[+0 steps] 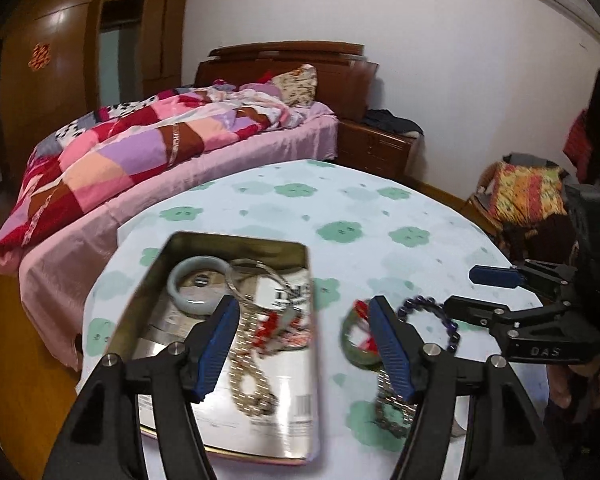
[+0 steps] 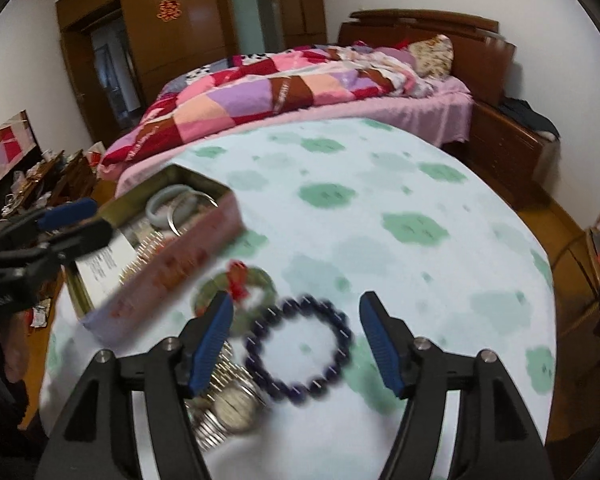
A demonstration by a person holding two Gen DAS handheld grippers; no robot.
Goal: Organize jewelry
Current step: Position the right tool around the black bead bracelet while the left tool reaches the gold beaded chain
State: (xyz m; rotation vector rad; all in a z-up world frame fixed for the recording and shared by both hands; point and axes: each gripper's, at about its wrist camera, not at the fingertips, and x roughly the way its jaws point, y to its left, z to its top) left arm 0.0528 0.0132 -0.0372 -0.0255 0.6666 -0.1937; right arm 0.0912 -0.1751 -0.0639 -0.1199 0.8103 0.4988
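An open rectangular tin (image 1: 172, 256) (image 2: 204, 240) lies on the table and holds a pale jade bangle (image 1: 180, 280) (image 2: 160, 204), a thin silver bangle (image 1: 256, 268), a silver chain (image 1: 248, 364) and a red trinket (image 1: 270, 328). Right of the tin on the cloth lie a green bangle with red thread (image 1: 354, 344) (image 2: 256, 280), a dark blue bead bracelet (image 1: 432, 312) (image 2: 300, 344) and a metal watch (image 1: 396, 412) (image 2: 232, 404). My left gripper (image 1: 302, 308) is open above the tin's right edge. My right gripper (image 2: 296, 304) is open over the bead bracelet, and also shows in the left wrist view (image 1: 464, 288).
The table wears a white cloth with green flower patches (image 1: 340, 216) (image 2: 400, 208). Behind it stands a bed with a patchwork quilt (image 1: 140, 148) (image 2: 280, 88), a wooden nightstand (image 1: 380, 144) and wardrobes (image 2: 172, 32). A chair with colourful cloth (image 1: 528, 196) stands at right.
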